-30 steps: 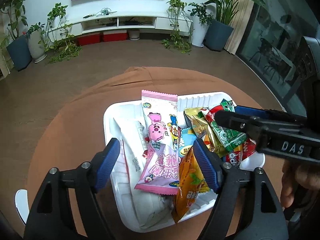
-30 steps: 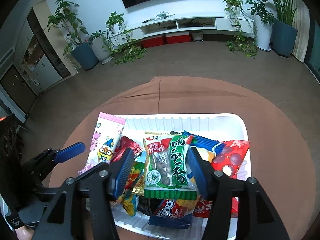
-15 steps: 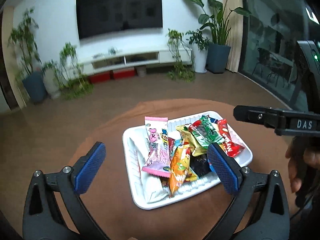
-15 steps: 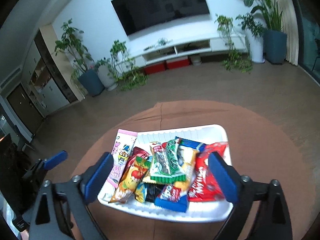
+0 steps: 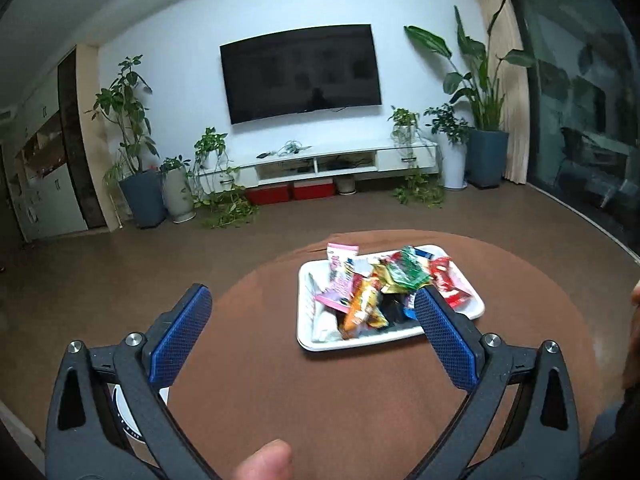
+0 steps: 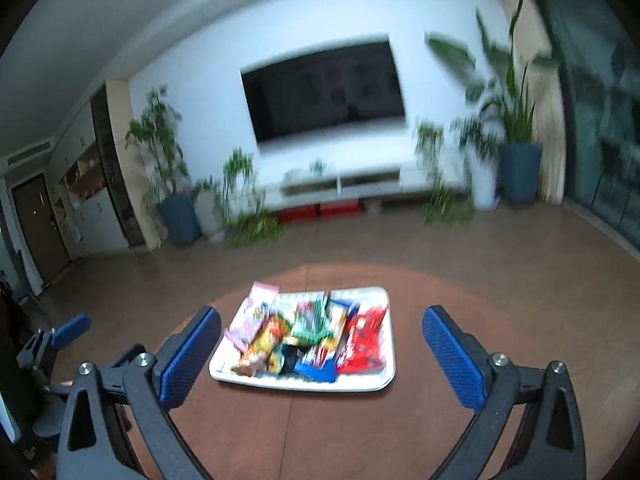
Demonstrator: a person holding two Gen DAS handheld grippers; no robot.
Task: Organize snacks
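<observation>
White tray [image 5: 308, 336] heaped with snack packets [image 5: 384, 288], seen on a round brown table [image 5: 360, 400].

The tray is set on the far part of the table, its long axis running left to right. Most packets are laid with their long axes near to far, the pink one [image 5: 340, 276] at the left, the red one [image 5: 446, 284] at the right. Both the left gripper [image 5: 312, 336] and the right gripper [image 6: 322, 356] are spread wide near the table's near edge, and nothing is gripped; the right jaws are opening.
</observation>
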